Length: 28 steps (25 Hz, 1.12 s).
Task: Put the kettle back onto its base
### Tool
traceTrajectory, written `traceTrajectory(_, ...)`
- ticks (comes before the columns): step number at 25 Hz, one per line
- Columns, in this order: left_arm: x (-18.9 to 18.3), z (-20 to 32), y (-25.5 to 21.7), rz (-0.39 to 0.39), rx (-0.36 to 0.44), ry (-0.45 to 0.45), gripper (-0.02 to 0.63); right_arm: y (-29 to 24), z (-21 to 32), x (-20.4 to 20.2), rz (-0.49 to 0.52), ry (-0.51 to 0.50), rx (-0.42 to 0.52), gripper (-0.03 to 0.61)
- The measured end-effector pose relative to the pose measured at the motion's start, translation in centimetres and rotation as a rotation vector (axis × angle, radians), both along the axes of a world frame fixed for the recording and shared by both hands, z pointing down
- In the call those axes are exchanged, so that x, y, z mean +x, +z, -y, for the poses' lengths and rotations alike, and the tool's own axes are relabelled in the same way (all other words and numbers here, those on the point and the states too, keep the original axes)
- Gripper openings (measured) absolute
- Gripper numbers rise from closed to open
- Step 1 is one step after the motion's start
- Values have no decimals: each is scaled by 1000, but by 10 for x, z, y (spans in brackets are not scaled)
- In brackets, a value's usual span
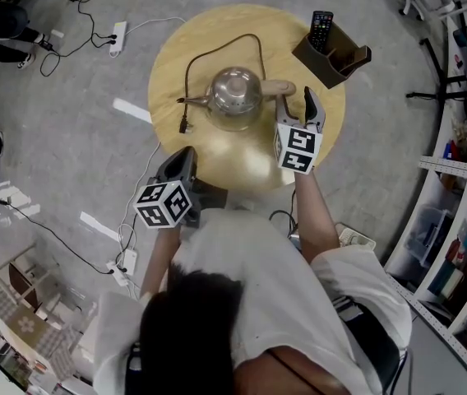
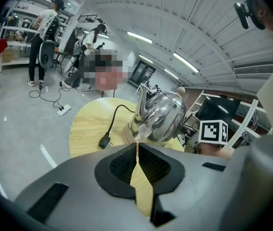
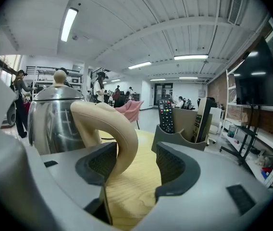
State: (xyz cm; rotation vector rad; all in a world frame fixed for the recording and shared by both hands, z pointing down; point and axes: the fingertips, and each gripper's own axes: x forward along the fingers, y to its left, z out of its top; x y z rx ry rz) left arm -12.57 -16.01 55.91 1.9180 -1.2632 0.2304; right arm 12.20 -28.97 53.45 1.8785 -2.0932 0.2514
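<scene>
The kettle (image 1: 235,95) stands on its base (image 2: 128,134) near the middle of the round table (image 1: 176,64), its handle (image 1: 279,88) to the right between the right gripper's (image 1: 298,104) parted jaws. The power cord (image 1: 217,52) loops behind the kettle and round to its left, ending in a plug (image 1: 183,126) on the tabletop. A holder (image 1: 336,62) with a remote control (image 1: 321,28) in it sits at the far right edge.
</scene>
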Motion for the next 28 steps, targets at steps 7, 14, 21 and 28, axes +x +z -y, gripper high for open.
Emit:
traceTrajectory(7,10,5,-5,-5,21,15,34,-3,-17,4,76,-21,-29,247)
traceTrajectory(14,19,13,-25,15,114,16,34,-24,-45,-9,194,-87,-42,247)
traceTrajectory(21,44,17,-49,-19,189,71,34,-44,-78,-11,190,-94,-18,239)
traceTrajectory(28,64,7,-72,-40,256,102,34,-70,-106,-15,147,-94,34,151)
